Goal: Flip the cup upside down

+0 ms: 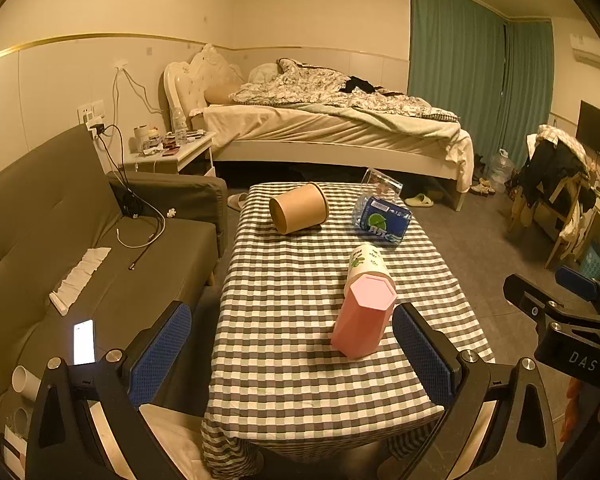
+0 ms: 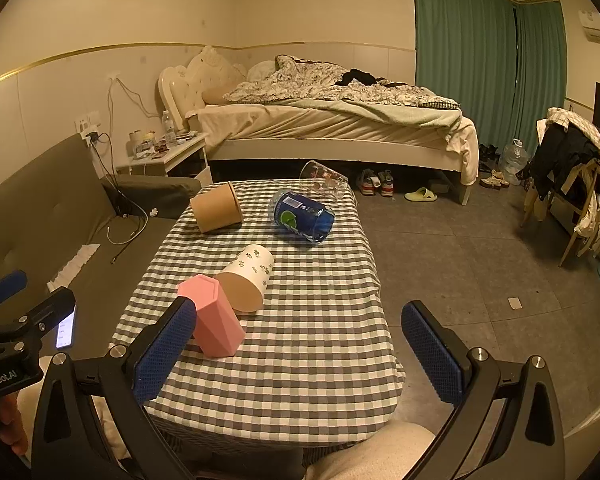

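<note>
We hold both hand-held grippers, left (image 1: 292,356) and right (image 2: 298,356), wide open and empty above the counter (image 2: 320,360); the pink cup (image 1: 363,316) stands inverted.

L wrist: table's left, R wrist: right | both face bed | share table (image 1: 284,376)

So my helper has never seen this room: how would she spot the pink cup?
Find the checkered table before the bed. The pink cup is the container nearest its front edge, touching a white patterned cup. It alone is pink and hexagonal.
</note>
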A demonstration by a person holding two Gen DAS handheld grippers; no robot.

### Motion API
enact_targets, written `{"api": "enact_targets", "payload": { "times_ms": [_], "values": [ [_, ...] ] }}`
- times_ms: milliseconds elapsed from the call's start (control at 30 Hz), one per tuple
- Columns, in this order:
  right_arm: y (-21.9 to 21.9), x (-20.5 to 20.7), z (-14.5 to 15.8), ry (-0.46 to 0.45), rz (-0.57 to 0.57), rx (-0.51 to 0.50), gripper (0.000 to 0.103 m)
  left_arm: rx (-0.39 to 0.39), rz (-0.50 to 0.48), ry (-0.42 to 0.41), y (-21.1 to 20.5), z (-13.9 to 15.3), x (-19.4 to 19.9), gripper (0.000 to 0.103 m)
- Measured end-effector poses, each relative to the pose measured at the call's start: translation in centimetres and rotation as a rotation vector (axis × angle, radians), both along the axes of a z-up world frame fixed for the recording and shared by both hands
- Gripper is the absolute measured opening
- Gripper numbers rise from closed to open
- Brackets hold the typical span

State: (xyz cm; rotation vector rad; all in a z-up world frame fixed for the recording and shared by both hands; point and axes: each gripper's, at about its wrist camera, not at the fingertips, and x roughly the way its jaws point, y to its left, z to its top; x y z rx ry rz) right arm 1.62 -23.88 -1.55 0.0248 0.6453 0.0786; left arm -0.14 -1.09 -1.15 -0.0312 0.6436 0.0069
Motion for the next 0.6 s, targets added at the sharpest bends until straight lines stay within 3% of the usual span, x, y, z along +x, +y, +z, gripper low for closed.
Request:
{"api": "enact_targets", "payload": {
  "times_ms": [600],
  "values": [
    [-0.32, -0.13, -0.14, -0.001, 0.0, -0.003, 0.103, 0.004, -0.001, -0.003, -0.07, -0.01, -0.05, 0.103]
  ]
}}
